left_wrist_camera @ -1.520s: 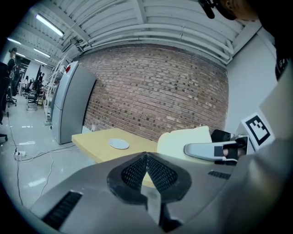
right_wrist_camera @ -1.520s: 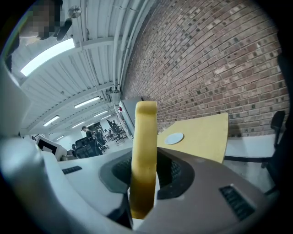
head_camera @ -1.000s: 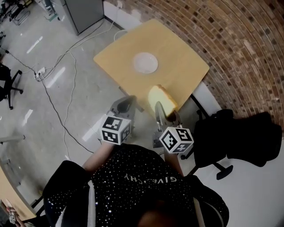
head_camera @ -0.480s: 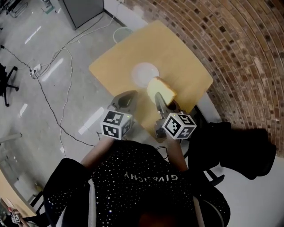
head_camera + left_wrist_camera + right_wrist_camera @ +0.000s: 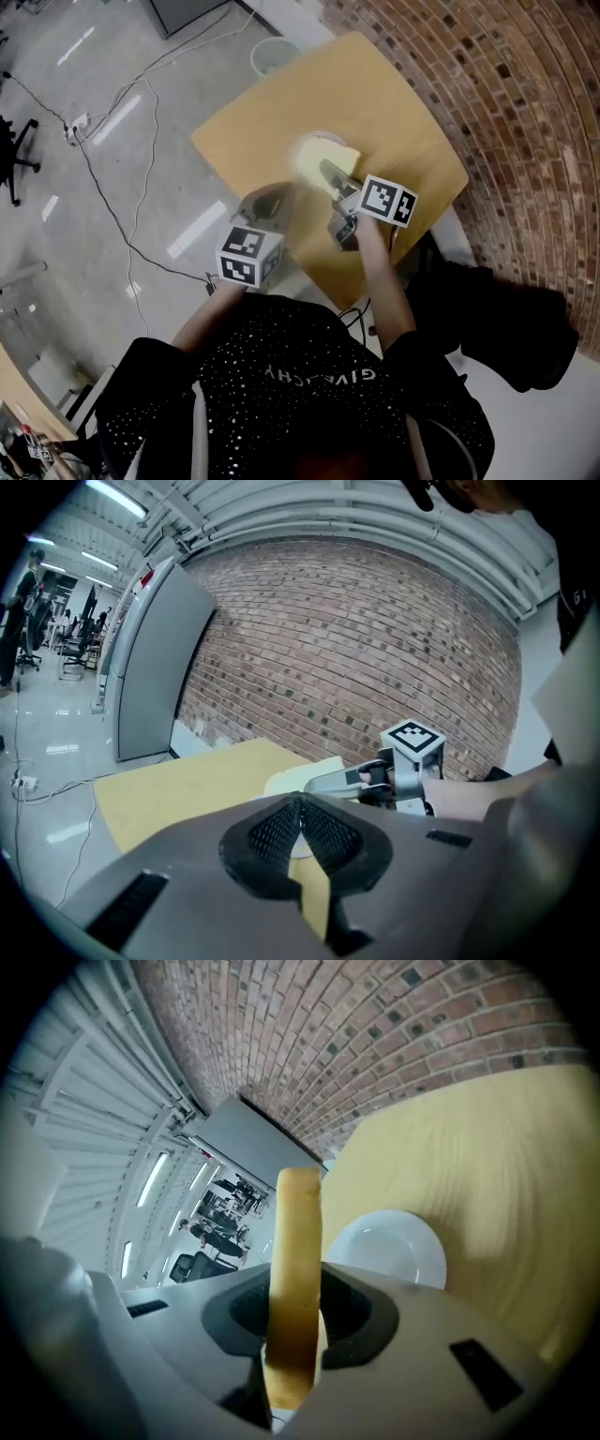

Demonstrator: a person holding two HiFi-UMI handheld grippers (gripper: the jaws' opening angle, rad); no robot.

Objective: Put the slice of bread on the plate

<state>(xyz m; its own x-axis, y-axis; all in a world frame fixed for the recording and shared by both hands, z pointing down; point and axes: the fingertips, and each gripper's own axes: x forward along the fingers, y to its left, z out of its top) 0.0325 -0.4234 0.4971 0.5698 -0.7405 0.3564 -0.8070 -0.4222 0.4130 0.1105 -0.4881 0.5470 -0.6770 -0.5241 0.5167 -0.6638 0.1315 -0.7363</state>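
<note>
The right claw (image 5: pixel 293 1326) clamps the slice of bread (image 5: pixel 296 1232) at frame centre, just by the white plate (image 5: pixel 398 1251) on the counter (image 5: pixel 412 112). The left claw (image 5: pixel 300 819), lower left, is closed and empty.

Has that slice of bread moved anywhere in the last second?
Yes. In the head view the slice of bread, clamped in the right gripper, has gone from the table's near edge up to the plate at its middle.
</note>
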